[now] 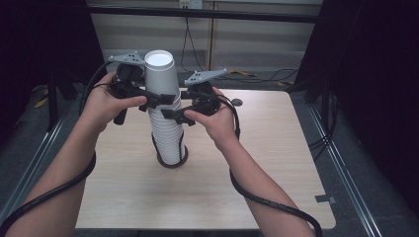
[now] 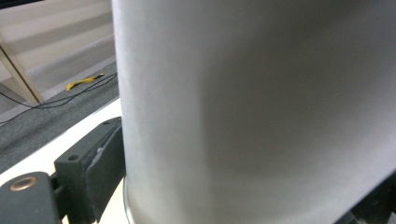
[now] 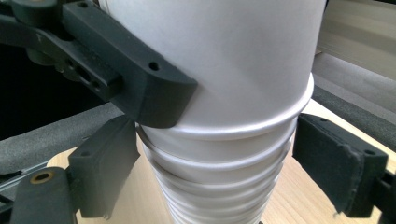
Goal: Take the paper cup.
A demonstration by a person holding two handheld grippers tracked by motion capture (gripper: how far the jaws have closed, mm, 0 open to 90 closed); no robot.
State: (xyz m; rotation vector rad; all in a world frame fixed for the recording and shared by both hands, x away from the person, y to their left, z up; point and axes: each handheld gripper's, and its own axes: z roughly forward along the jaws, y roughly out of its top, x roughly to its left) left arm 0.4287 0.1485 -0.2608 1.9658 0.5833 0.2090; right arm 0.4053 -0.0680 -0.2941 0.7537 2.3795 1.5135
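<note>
A tall stack of white paper cups (image 1: pixel 169 136), mouths down, stands in a dark ring (image 1: pixel 173 163) on the wooden table (image 1: pixel 267 163). The top cup (image 1: pixel 159 74) sits higher than the rest, its rim a little above the cup below. My left gripper (image 1: pixel 159 100) comes in from the left and is shut on the top cup's lower wall; one of its pads (image 2: pixel 105 158) presses the cup (image 2: pixel 257 107). My right gripper (image 3: pixel 210 172) comes from the right, just below, shut on the rims of the stack (image 3: pixel 219 186).
A small dark disc (image 1: pixel 237 102) lies on the table behind my right hand. A tape strip (image 1: pixel 324 199) marks the near right edge. Cables and a yellow scrap (image 2: pixel 84 83) lie on the floor beyond. Black curtains flank both sides.
</note>
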